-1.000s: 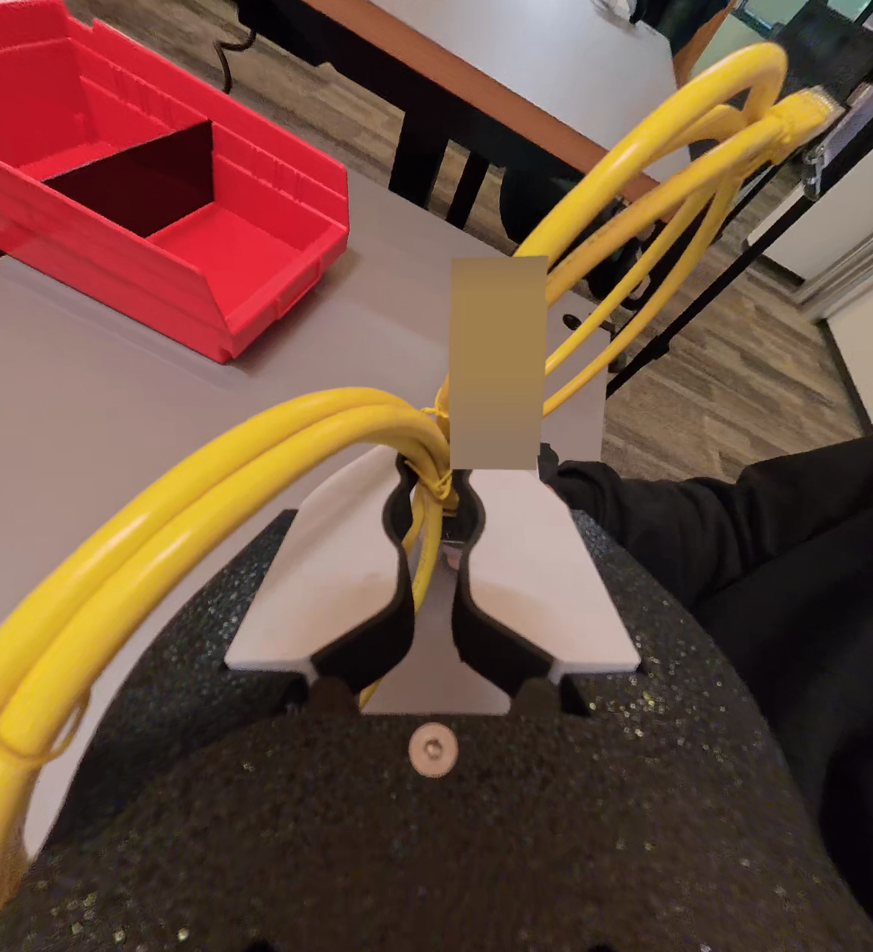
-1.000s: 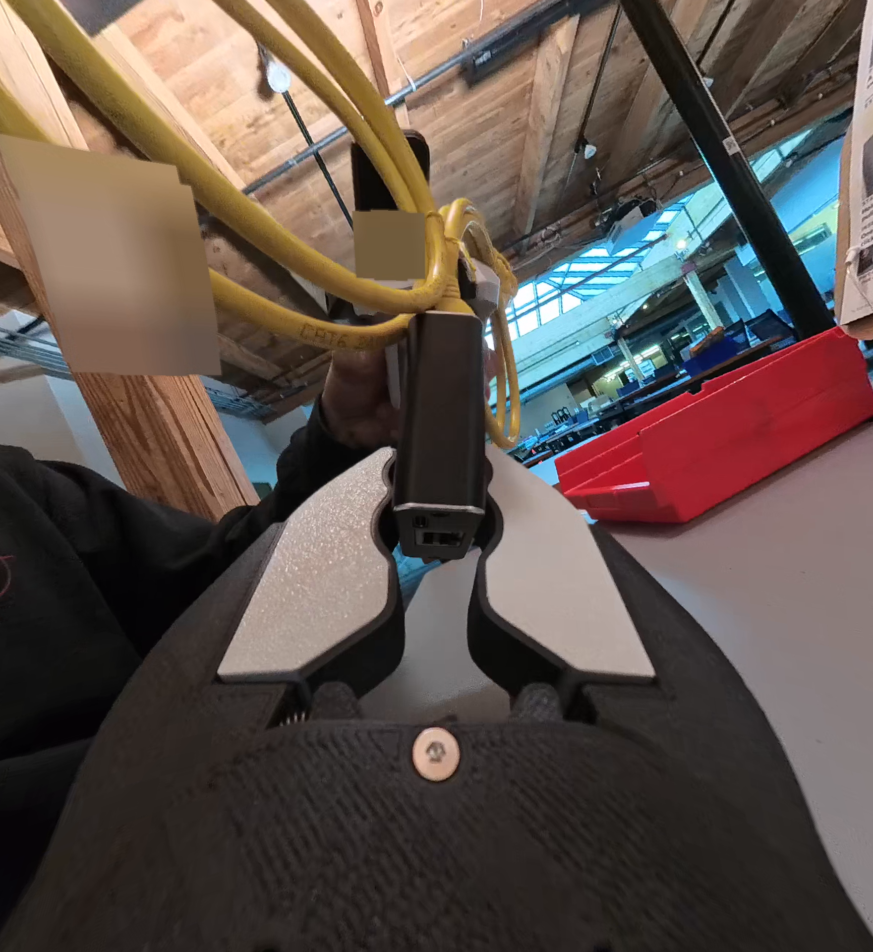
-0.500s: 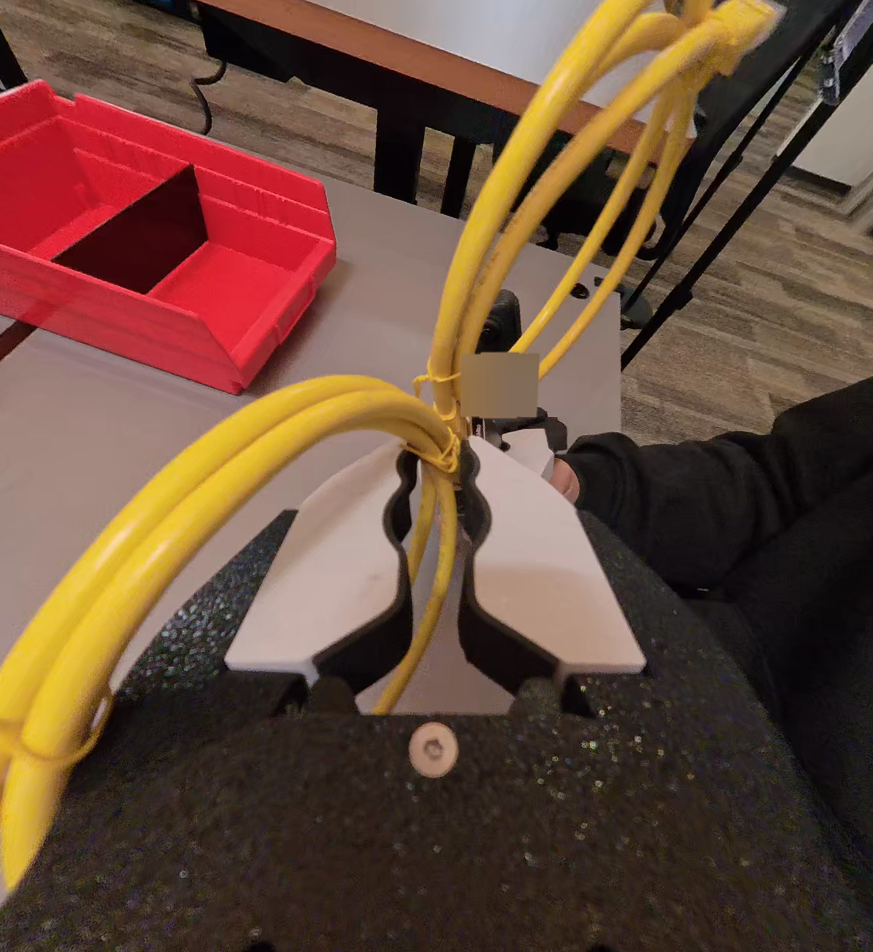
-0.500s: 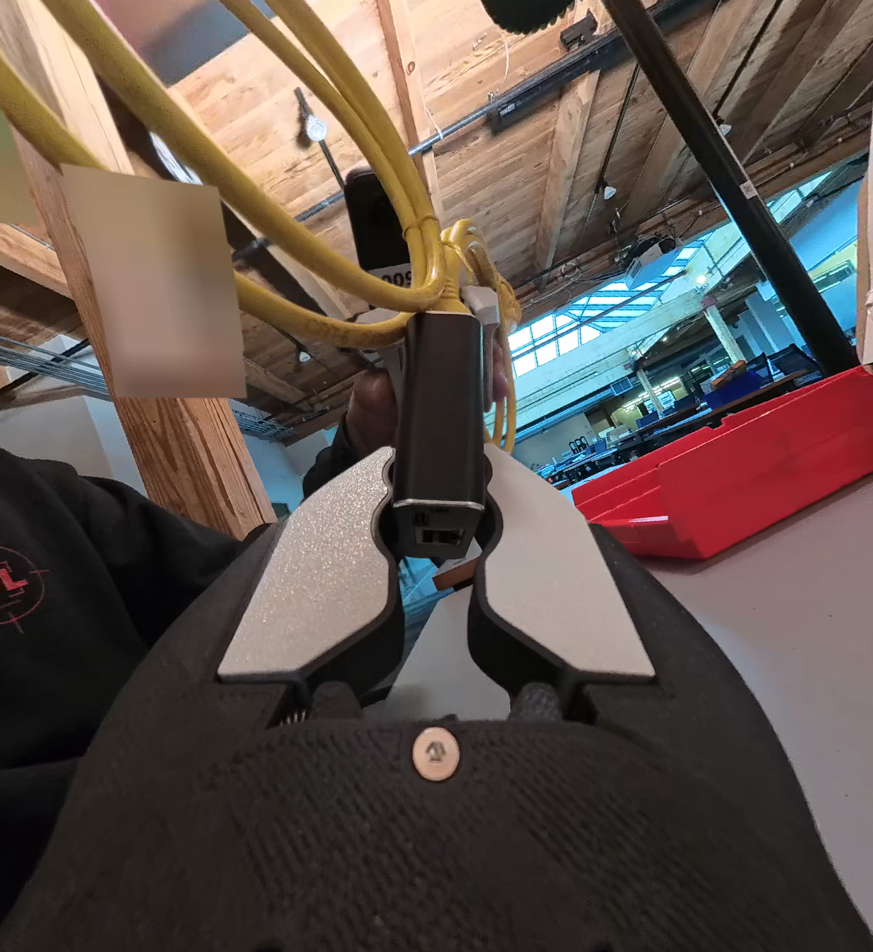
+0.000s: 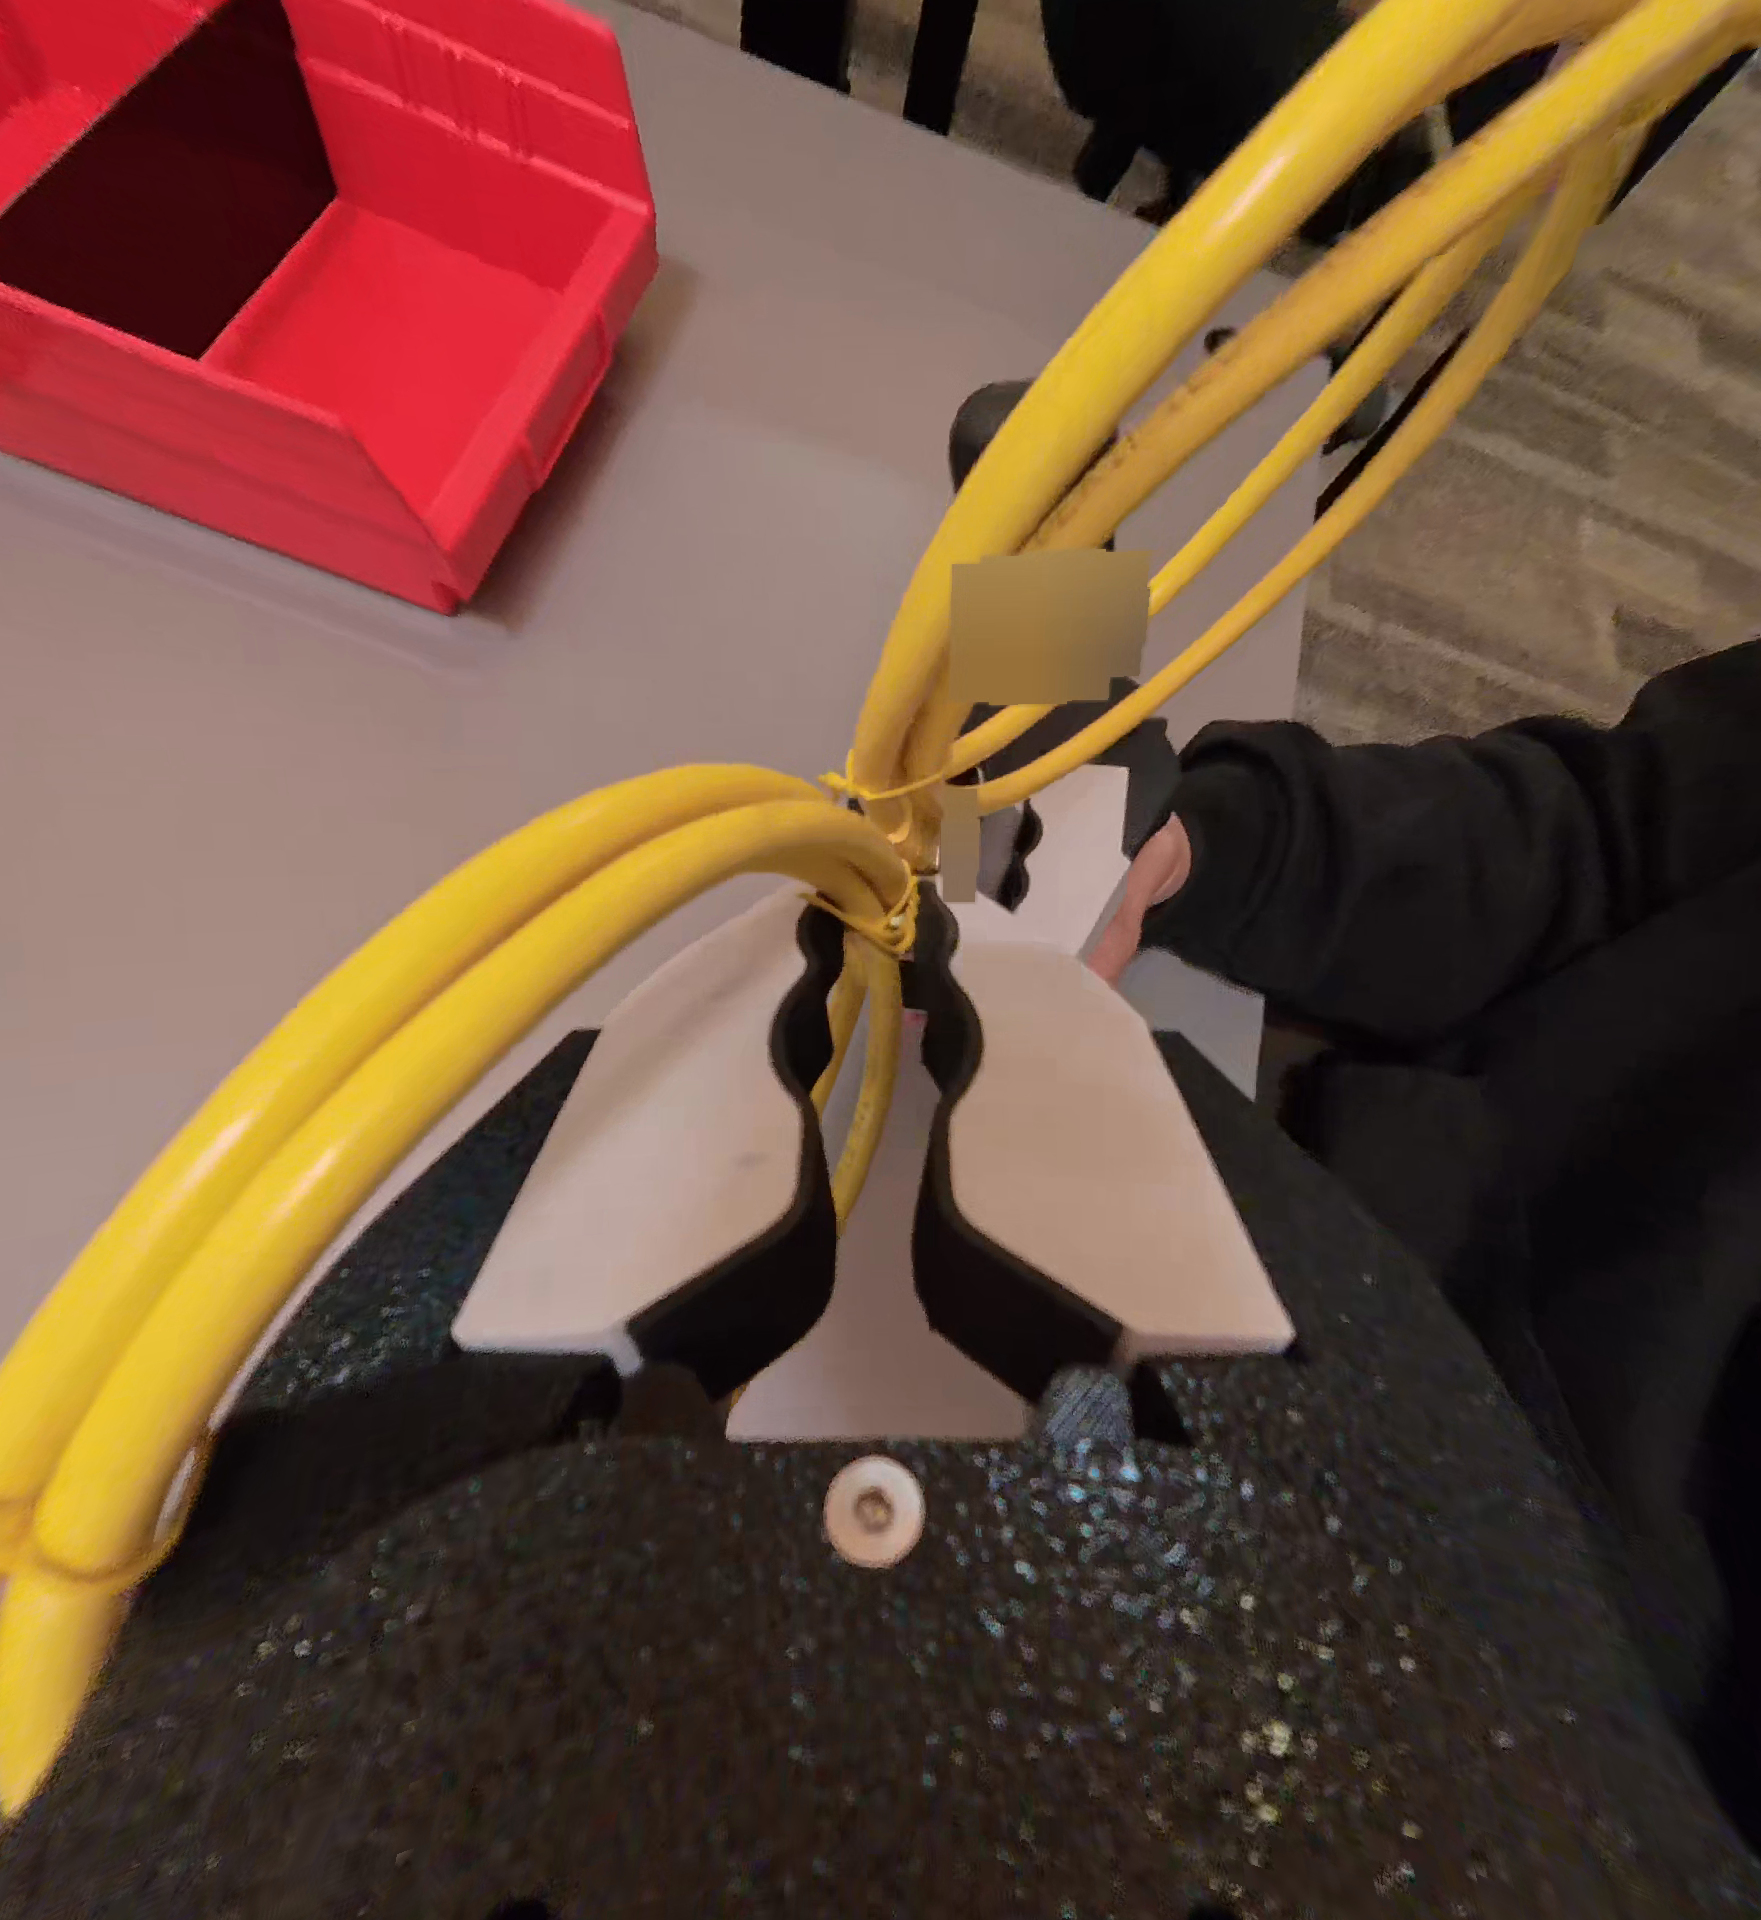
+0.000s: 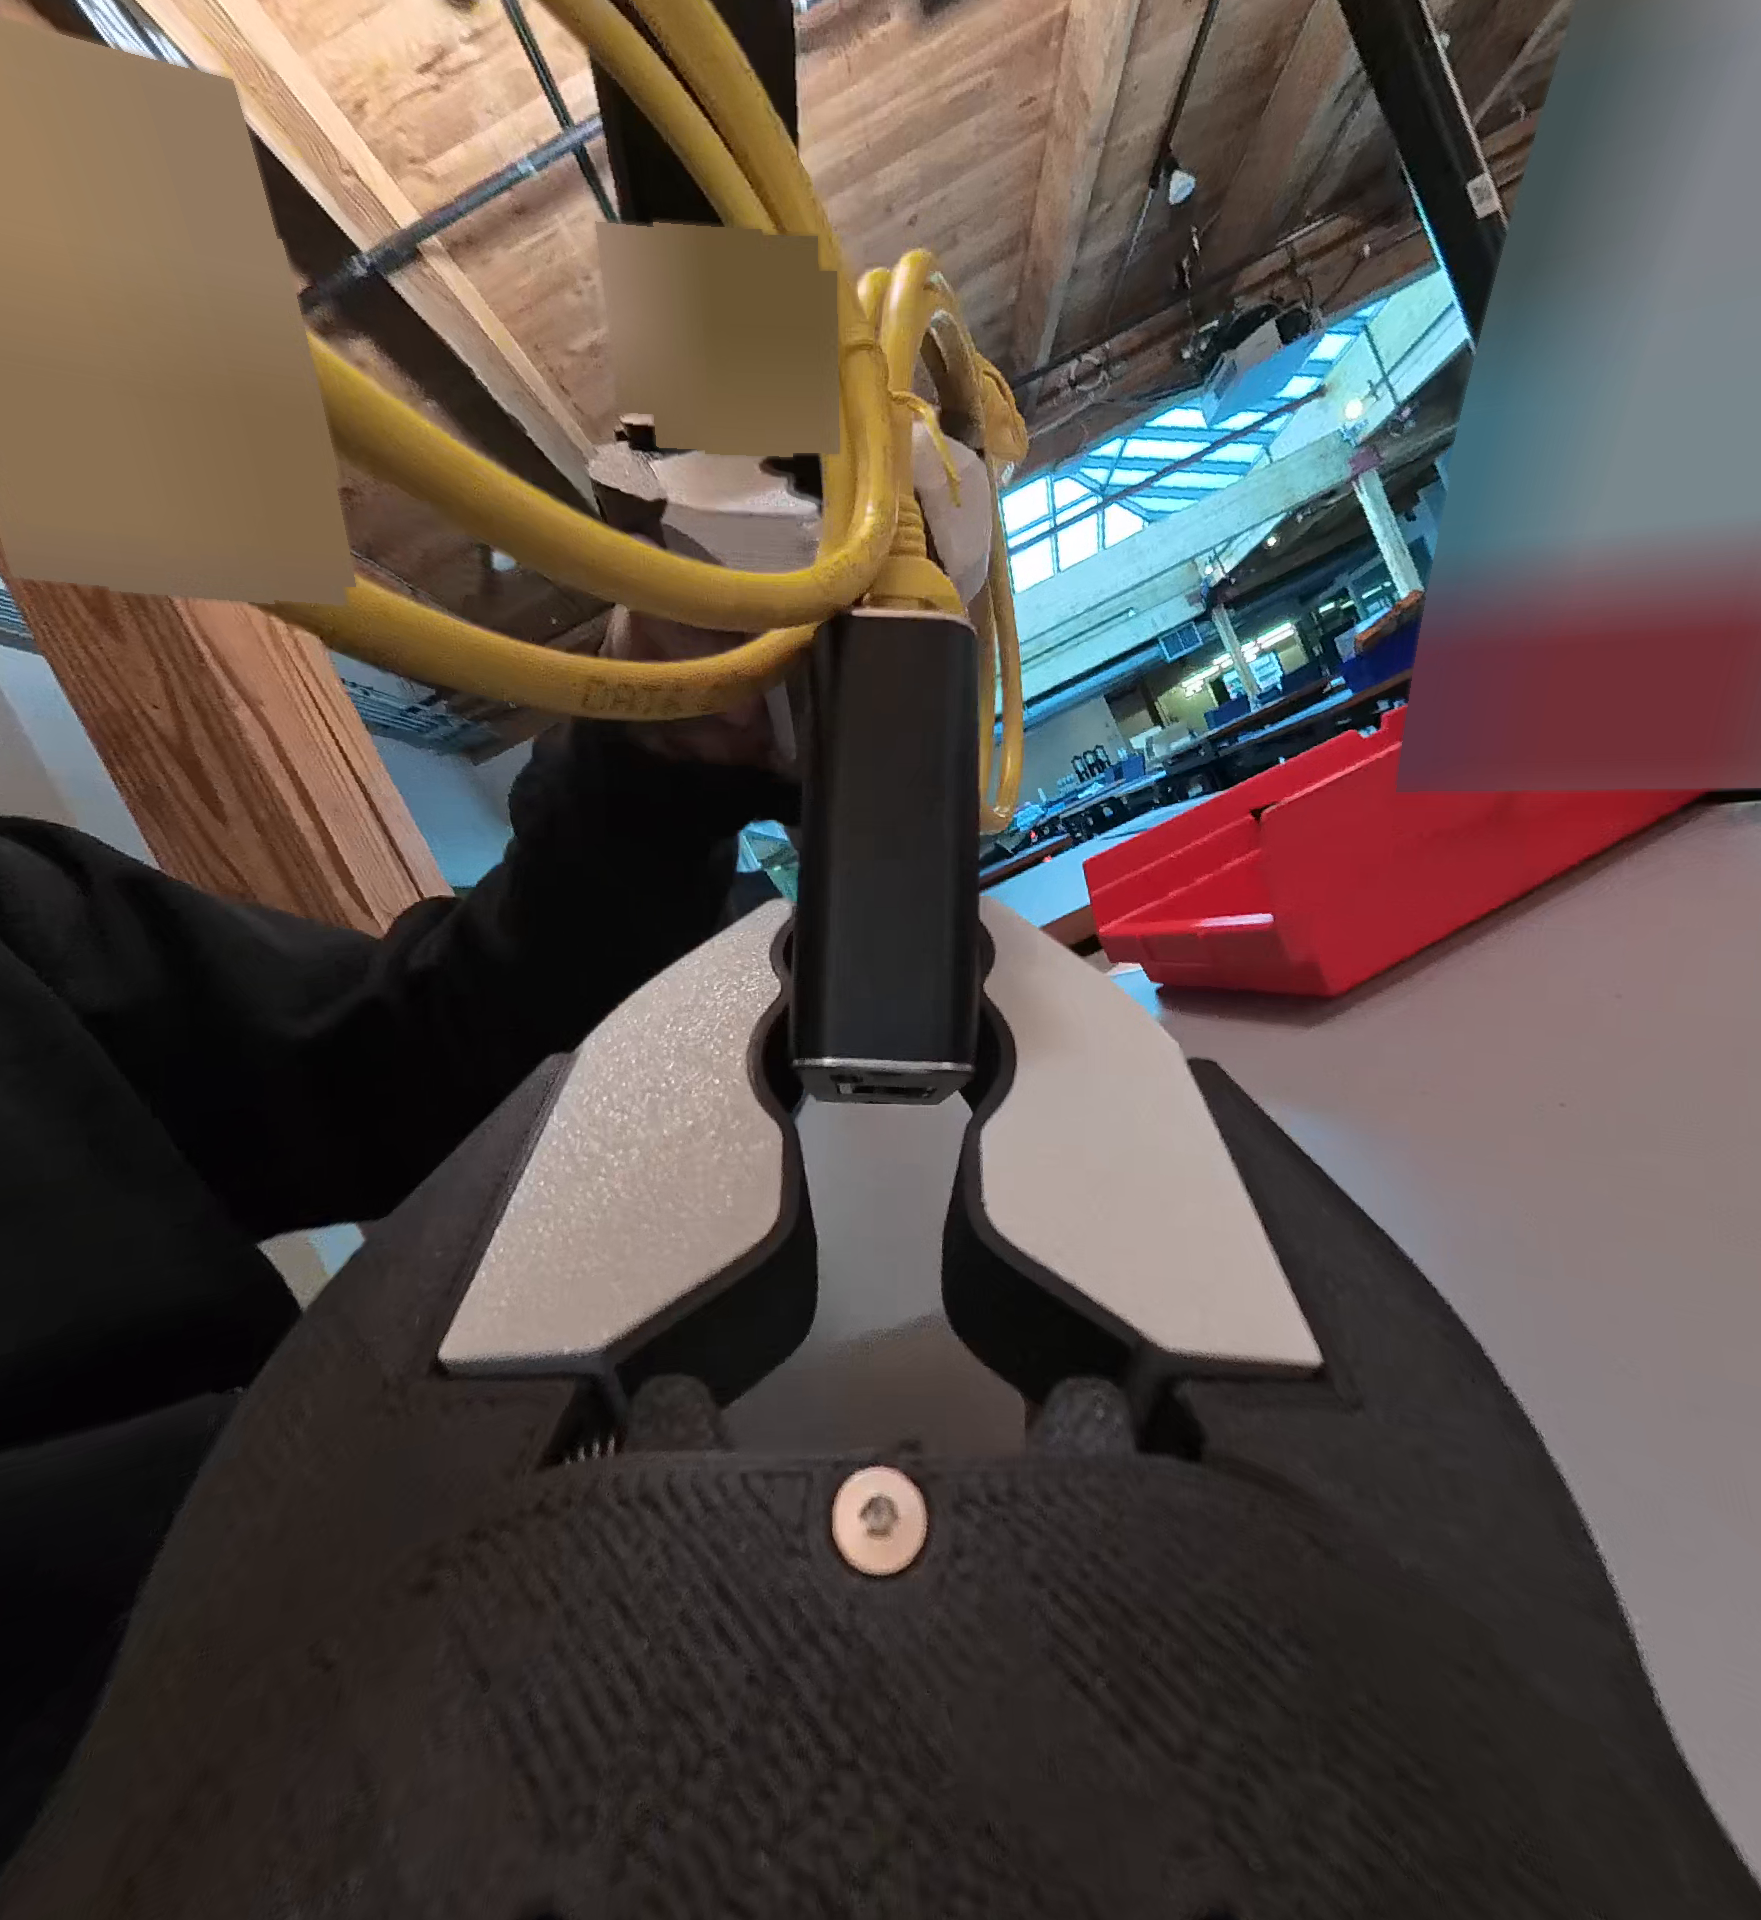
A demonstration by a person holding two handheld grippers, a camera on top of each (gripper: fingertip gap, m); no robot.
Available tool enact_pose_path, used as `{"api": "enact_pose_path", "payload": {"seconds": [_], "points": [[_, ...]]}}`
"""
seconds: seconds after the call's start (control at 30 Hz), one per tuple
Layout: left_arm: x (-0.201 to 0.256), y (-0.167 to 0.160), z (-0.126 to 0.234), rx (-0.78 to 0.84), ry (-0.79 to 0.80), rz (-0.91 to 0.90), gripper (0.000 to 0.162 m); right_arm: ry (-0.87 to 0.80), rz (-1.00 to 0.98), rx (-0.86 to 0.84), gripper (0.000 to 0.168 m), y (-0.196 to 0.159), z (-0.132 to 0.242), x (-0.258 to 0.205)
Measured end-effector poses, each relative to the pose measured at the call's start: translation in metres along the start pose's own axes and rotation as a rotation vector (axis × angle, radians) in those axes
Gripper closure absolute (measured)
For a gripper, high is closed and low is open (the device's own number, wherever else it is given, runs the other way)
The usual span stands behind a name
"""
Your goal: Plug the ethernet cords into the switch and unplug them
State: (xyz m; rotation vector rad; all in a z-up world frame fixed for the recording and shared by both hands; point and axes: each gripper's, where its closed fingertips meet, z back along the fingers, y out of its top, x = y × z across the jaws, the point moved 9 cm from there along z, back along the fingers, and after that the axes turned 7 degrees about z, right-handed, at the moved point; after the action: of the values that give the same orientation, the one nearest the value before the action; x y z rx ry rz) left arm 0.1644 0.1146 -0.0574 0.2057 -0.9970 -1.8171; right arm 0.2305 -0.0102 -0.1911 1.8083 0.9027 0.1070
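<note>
My left gripper (image 5: 881,925) is shut on a bundle of yellow ethernet cords (image 5: 502,966) that loops out to the left and up to the top right. My right gripper (image 6: 886,977) is shut on a small black switch (image 6: 891,831), held upright above the grey table. A yellow cord plug (image 6: 917,582) sits in the switch's far end, and the left gripper's pale fingers (image 6: 949,509) are right behind it. In the left wrist view the right gripper (image 5: 1052,852) shows just past my fingertips, held by a hand in a black sleeve.
A red divided bin (image 5: 263,260) stands on the grey table (image 5: 232,779) at the far left; it also shows in the right wrist view (image 6: 1375,883). The table's right edge (image 5: 1291,623) drops to a wood-look floor. A wooden post (image 6: 221,748) stands behind the person's black sleeve (image 6: 232,1039). Spacing between my two grippers at the tips: around 5 centimeters.
The left gripper has moved forward and lower with the cords, toward the switch. The cord loop has swung up and right. The right gripper keeps holding the switch, which now stands closer to the cords.
</note>
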Motion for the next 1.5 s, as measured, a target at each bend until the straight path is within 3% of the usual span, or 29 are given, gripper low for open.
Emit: {"api": "enact_pose_path", "payload": {"seconds": [0.17, 0.33, 0.5, 0.63, 0.7, 0.73, 0.8, 0.9, 1.03, 1.23, 1.4, 1.5], "points": [[-0.004, -0.003, -0.002, -0.031, 0.0, 0.025, 0.148, -0.022, 0.014, -0.046, 0.142, -0.002, 0.001, 0.002], [0.001, -0.002, 0.006, 0.119, -0.087, -0.035, 0.147, 0.033, 0.022, 0.009, 0.142, 0.007, -0.004, -0.005], [-0.003, -0.003, 0.001, 0.167, -0.153, 0.04, 0.148, 0.034, 0.022, -0.03, 0.142, 0.007, -0.004, -0.006], [-0.004, -0.005, 0.003, 0.087, -0.138, 0.005, 0.148, 0.0, 0.078, -0.125, 0.14, 0.007, -0.006, -0.007], [-0.002, -0.006, 0.002, 0.027, -0.121, -0.007, 0.148, -0.031, 0.12, -0.085, 0.13, 0.015, -0.004, -0.009], [-0.001, -0.007, 0.001, 0.014, -0.115, -0.012, 0.148, -0.055, 0.151, -0.102, 0.136, 0.016, -0.003, -0.009], [0.002, -0.006, 0.0, -0.003, -0.101, -0.024, 0.148, -0.065, 0.198, -0.164, 0.142, 0.016, -0.001, -0.01], [0.004, -0.001, 0.001, 0.001, -0.09, -0.025, 0.148, -0.073, 0.209, -0.129, 0.141, 0.018, -0.001, -0.01], [0.007, 0.004, 0.006, 0.012, -0.072, -0.05, 0.148, -0.103, 0.274, -0.218, 0.13, 0.014, 0.0, -0.01], [0.013, 0.005, 0.004, -0.006, -0.097, -0.078, 0.148, -0.055, 0.305, -0.257, 0.142, 0.013, -0.008, -0.017], [0.019, 0.007, 0.006, -0.015, -0.135, -0.116, 0.148, -0.015, 0.32, -0.246, 0.142, 0.014, -0.01, -0.023], [0.02, 0.007, 0.004, -0.037, -0.123, -0.126, 0.14, 0.003, 0.306, -0.269, 0.142, 0.011, -0.012, -0.024]]}}
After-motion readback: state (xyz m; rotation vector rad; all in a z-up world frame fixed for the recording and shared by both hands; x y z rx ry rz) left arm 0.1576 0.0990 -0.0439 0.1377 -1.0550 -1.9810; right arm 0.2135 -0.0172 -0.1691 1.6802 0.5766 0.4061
